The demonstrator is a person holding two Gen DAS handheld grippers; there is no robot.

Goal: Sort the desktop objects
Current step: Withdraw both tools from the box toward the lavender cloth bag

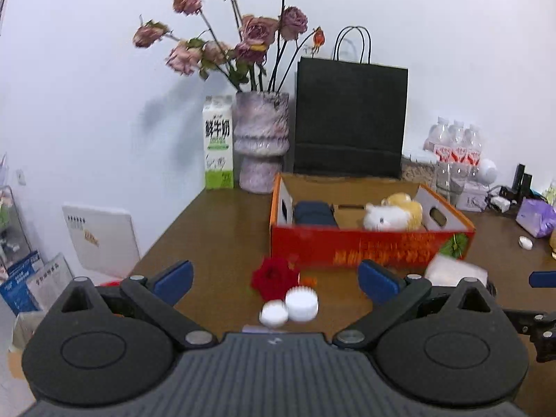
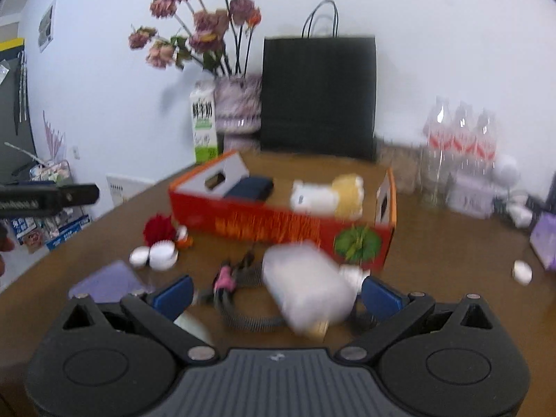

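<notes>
An open red cardboard box (image 1: 368, 243) (image 2: 278, 224) holds a white-and-yellow plush toy (image 1: 392, 213) (image 2: 326, 196) and a dark blue case (image 1: 314, 213) (image 2: 250, 187). My left gripper (image 1: 276, 281) is open and holds nothing. It frames a red rose head (image 1: 274, 276) and two white caps (image 1: 300, 304) on the table. My right gripper (image 2: 278, 295) is also open, its jaws wide apart. A blurred white packet (image 2: 309, 285) (image 1: 455, 271) sits between its fingers; I cannot tell whether it touches them. A grey strap with a pink tag (image 2: 226, 279) lies just behind the packet.
At the back stand a black paper bag (image 1: 349, 118), a vase of dried roses (image 1: 260, 139), a milk carton (image 1: 218, 142) and water bottles (image 2: 458, 146). A purple card (image 2: 107, 283) lies front left and a small white piece (image 2: 522, 271) on the right. The left table edge (image 1: 163, 232) drops off.
</notes>
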